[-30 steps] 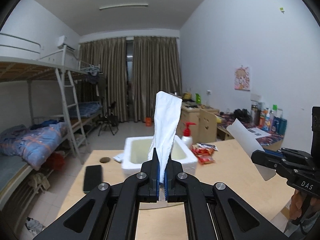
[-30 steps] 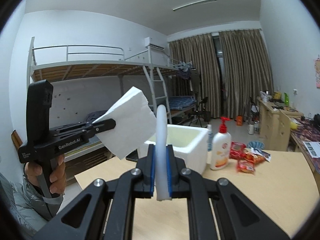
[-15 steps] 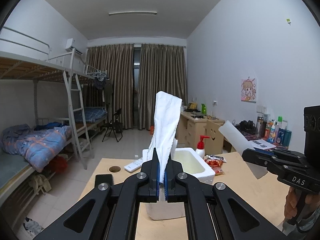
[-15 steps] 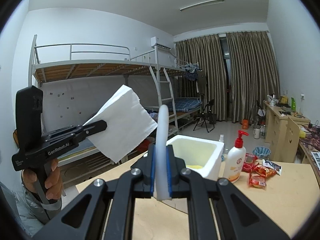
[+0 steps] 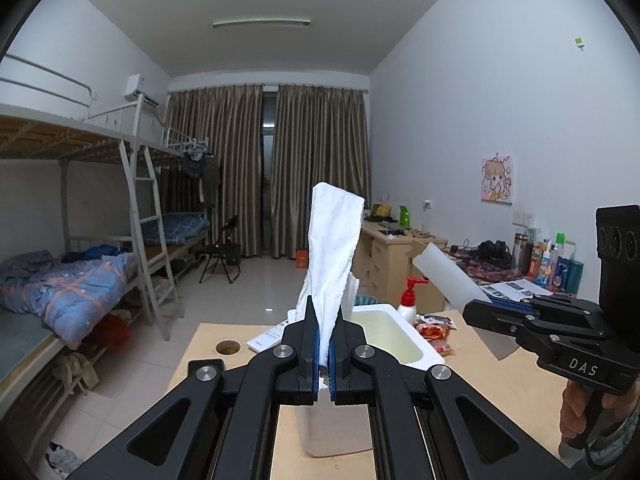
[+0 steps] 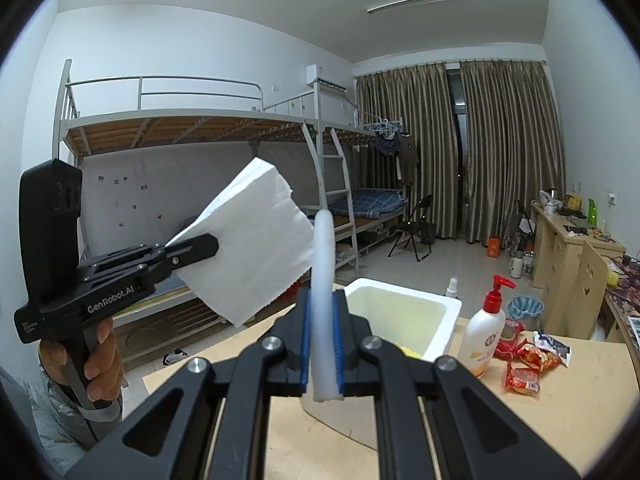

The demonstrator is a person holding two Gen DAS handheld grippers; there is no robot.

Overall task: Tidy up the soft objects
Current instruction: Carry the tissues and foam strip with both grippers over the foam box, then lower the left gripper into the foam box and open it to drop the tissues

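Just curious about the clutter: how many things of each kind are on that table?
Foam box: 1
Pump bottle: 1
Spray bottle: 1
Red snack packets: 3 or so, overlapping
Remote: 1
Total: about 7

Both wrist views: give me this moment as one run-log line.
left gripper: shut on white cloth | right gripper: shut on foam sheet | both held above foam box | nothing placed yet

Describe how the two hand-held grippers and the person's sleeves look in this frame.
Both are matte black with pistol grips, linkage arms on silver rivets and blue pads. The left hand-held gripper is lettered "GenRobot.AI"; the right hand-held gripper reads "DAS". A grey sleeve shows at the left wrist. No cables are visible.
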